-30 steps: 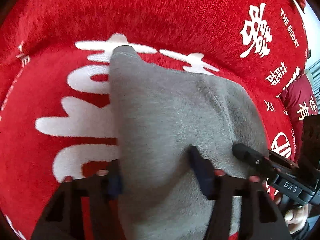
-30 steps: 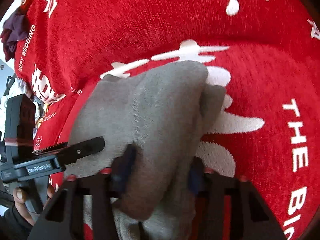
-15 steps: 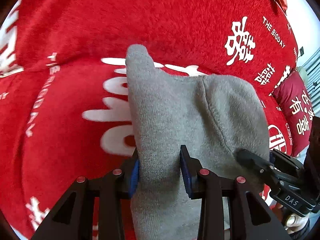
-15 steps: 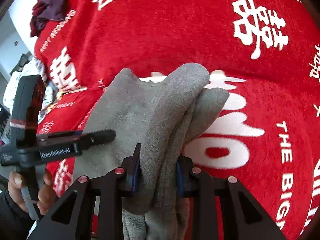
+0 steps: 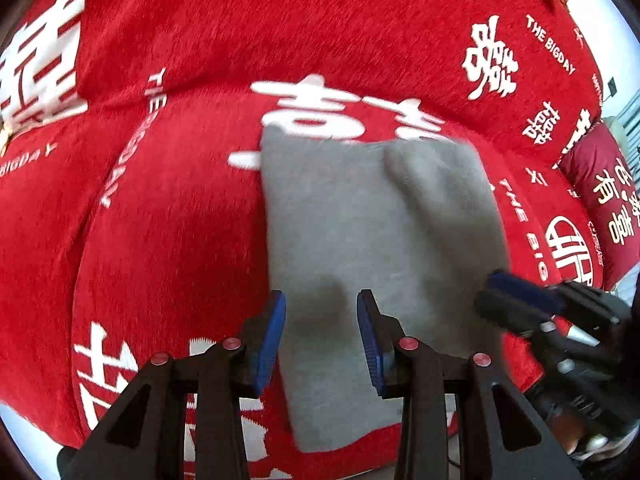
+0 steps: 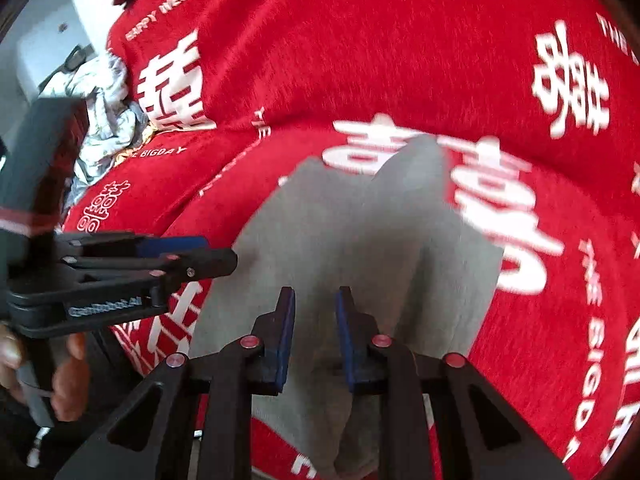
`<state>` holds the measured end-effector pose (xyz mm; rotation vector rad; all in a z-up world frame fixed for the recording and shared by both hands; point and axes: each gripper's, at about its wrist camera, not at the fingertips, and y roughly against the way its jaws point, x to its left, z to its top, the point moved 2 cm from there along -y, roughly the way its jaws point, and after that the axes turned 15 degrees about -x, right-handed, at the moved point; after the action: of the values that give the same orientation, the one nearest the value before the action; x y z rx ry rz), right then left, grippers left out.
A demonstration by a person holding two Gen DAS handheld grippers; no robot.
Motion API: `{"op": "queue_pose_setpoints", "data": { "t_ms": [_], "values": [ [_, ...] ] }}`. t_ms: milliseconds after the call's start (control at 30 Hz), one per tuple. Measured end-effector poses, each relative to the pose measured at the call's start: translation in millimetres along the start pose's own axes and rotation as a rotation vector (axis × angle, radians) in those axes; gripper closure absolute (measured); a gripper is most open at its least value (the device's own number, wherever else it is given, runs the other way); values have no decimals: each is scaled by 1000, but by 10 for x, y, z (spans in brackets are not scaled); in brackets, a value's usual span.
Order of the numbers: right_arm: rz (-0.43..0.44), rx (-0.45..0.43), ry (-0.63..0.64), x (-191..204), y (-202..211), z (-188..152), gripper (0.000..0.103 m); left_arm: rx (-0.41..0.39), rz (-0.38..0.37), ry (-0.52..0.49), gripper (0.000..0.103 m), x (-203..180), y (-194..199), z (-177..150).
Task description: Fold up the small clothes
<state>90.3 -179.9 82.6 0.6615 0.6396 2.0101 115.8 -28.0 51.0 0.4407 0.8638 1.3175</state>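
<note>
Left wrist: left gripper (image 5: 322,336) angled down (empty) above grey garment (image 5: 372,232).

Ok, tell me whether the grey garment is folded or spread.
Folded: the grey garment lies in a compact block on the red cover, with a ridge of doubled layers on top.

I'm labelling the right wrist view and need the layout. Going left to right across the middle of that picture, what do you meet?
A hand holding the left gripper → gray garment lying on the red blanket, with the right gripper over its near edge → bare blanket with white lettering.
</note>
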Motion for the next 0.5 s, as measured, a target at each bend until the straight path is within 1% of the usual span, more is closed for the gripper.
{"op": "queue_pose_setpoints", "data": {
  "t_ms": [33,67,100,133,167,233,300,367,433,500],
  "values": [
    [-11,5,-4,-65,23,-16,72,10,-22,24,62,36,-30,-32],
    [-29,0,-10,-127,64,-22,58,16,-36,41,43,61,-46,-56],
    [-47,-14,-18,-208,109,-10,48,16,-48,67,32,94,-66,-68],
    [-68,-35,-29,-279,167,-1,30,7,-51,87,19,120,-71,-70],
    [-89,-53,-43,-357,222,8,22,-9,-61,115,19,142,-68,-58],
    [-107,-61,-74,-488,253,36,22,-6,-94,147,19,155,-87,-38],
    [-113,-66,-104,-585,251,73,22,5,-105,168,19,133,-158,14],
    [-94,-72,-97,-589,185,128,22,2,-94,161,19,81,-226,72],
    [-67,-49,-61,-502,60,166,22,0,-55,128,19,19,-280,101],
    [-93,-31,-46,-477,-14,166,22,-5,-41,100,19,20,-292,95]
  ]
}}
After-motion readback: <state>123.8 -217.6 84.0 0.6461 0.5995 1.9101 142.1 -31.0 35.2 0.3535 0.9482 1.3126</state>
